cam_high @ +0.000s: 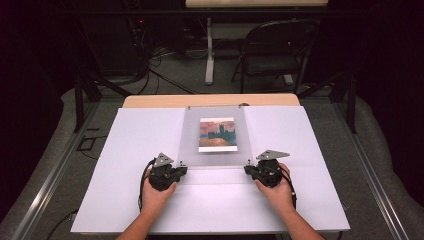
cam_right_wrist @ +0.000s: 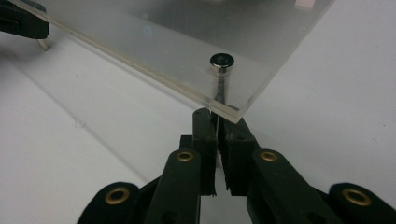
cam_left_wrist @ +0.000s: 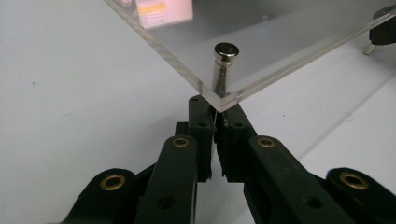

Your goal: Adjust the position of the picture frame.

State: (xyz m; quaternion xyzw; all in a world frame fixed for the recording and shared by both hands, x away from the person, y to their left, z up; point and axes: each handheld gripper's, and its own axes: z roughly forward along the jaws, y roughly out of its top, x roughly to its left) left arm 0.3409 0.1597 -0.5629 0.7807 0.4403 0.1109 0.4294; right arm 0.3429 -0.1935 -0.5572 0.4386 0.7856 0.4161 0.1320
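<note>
The clear acrylic panel (cam_high: 215, 137) is lying along the middle of the worktop (cam_high: 135, 150), its far edge near the worktop's back edge and its two near corners facing the person. Under or inside it a small painting print (cam_high: 217, 134) is sitting, closer to the far half. A metal standoff bolt (cam_left_wrist: 225, 65) is passing through the panel's near left corner, and a matching bolt (cam_right_wrist: 221, 74) through the near right corner.

The left hand-held gripper (cam_left_wrist: 215, 109) is sitting with its jaws narrowed almost together right at the near left corner, and the right hand-held gripper (cam_right_wrist: 217, 116) is doing the same at the near right corner. Each appears to be pinching the corner edge or the bolt's lower end beneath it, though the gripper views are not making clear which, or whether the jaws are truly gripping.

The risk here is in how little material each pair of jaws is biting. Smooth acrylic held by its tips is likely to slip if the two hands are lifting unevenly; one corner rising ahead of the other would be twisting the panel, tipping it, and letting the print slide out of place. A sideways pull could also be dragging the far bolts across the white surface.
</note>
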